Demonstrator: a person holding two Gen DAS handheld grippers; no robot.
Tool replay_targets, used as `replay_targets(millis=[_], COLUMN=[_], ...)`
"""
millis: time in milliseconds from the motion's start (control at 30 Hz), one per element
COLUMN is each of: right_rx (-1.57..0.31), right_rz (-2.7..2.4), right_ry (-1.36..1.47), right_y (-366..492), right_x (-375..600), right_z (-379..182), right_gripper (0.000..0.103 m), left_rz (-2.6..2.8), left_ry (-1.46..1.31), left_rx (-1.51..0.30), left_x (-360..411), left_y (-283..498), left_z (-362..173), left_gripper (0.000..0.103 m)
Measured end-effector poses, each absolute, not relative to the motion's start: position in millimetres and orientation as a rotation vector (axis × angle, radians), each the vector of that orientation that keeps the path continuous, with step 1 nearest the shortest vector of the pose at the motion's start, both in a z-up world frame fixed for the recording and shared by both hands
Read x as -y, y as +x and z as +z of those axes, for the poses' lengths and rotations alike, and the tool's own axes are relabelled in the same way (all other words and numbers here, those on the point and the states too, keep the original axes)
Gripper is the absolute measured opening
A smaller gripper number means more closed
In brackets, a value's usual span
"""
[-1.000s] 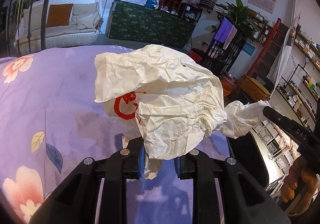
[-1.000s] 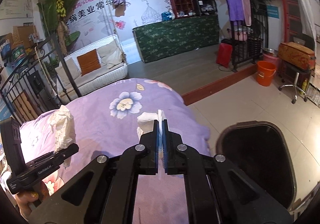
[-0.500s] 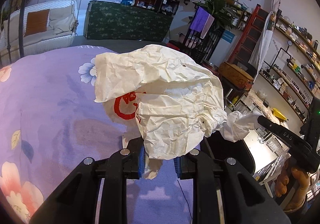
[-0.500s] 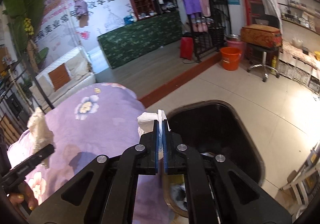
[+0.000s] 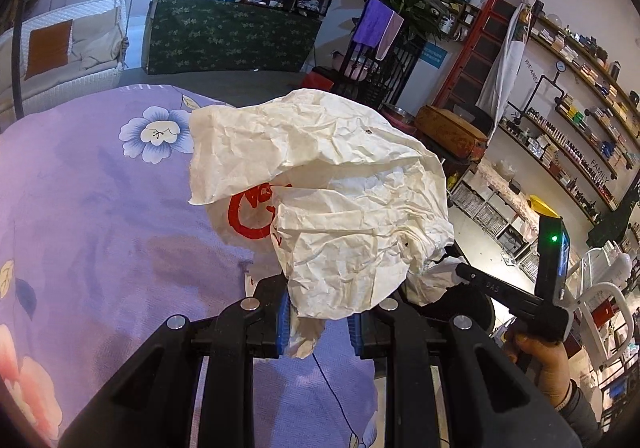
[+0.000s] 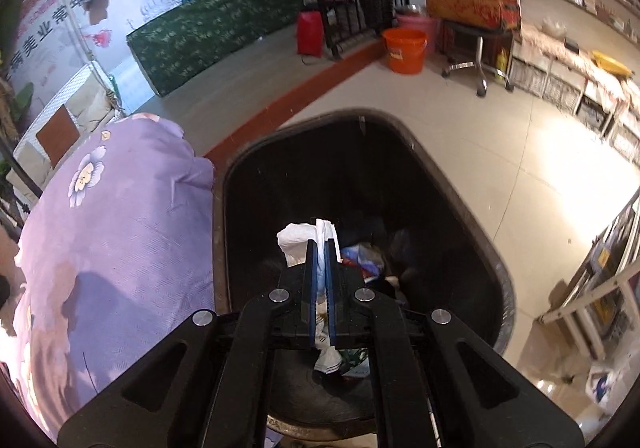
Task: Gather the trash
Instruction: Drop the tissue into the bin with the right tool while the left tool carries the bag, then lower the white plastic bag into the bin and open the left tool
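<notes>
left wrist view, left to right: purple flowered bedspread [image 5: 100, 216], its near edge cut off by the frame; left gripper [image 5: 318, 322] clamped on the lower edge of a large crumpled paper wrapper [image 5: 320, 204], cream with a red printed mark that the folds partly cover and leave unreadable; the wrapper hides most of the ground beyond it and part of the blue pads; just right of it, a small white tissue [image 5: 434, 280] pinched at the tip of the right gripper [image 5: 460, 272], whose pads are too small to make out here; behind that, a sliver of the dark bin, mostly hidden; a hand [image 5: 540, 356] on the handle, sleeve cut off at the lower edge; far shelves with contents too small to tell. right wrist view, left to right: the same bedspread at the left, touching or just beside the bin wall, cannot tell which; black trash bin [image 6: 460, 208], open-topped, its near rim hidden under the gripper body; inside it, mixed scraps in blue, red and white low in the dark, items not distinguishable; right gripper jaws together on the tissue, which sticks out above and below the pads, directly over the bin's opening; orange bucket [image 6: 404, 50] on the floor beyond, contents not visible; a stool bearing a box further right.
</notes>
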State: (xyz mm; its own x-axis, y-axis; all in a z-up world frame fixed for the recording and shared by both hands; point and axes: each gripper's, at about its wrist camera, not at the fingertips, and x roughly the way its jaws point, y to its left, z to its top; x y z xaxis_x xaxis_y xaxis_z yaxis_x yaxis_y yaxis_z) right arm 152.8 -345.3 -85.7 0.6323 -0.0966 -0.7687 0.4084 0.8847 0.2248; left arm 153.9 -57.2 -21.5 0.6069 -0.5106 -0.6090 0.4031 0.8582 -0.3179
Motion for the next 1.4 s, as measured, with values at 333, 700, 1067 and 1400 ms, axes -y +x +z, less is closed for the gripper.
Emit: replay_targets(millis=[333, 700, 1067, 1400], right_rx=[-0.809, -0.666, -0.620, -0.624], right_rz=[-0.326, -0.462, -0.612, -0.658], right_ry=[0.414, 0.406, 0.438, 0.471], right_y=[146.5, 99.8, 44.3, 30.8], right_x=[346.0, 380.6, 426.3, 446.1], right_z=[-84.9, -40.5, -33.7, -41.6], right_gripper=[0.061, 0.074, 0.077, 0.077], left_rz=[-0.584, -0.760, -0.883, -0.909], left_ry=[-0.125, -0.034, 0.101, 0.238], left_rx=[-0.769, -0.815, -0.912, -0.877], left_x=[72.2, 144.1, 235.0, 270.5], left_y=[150.7, 149.8, 154.2, 149.2], left_z=[-23.9, -31.4, -59.2, -63.5], left_gripper=[0.022, 0.022, 0.022, 0.038])
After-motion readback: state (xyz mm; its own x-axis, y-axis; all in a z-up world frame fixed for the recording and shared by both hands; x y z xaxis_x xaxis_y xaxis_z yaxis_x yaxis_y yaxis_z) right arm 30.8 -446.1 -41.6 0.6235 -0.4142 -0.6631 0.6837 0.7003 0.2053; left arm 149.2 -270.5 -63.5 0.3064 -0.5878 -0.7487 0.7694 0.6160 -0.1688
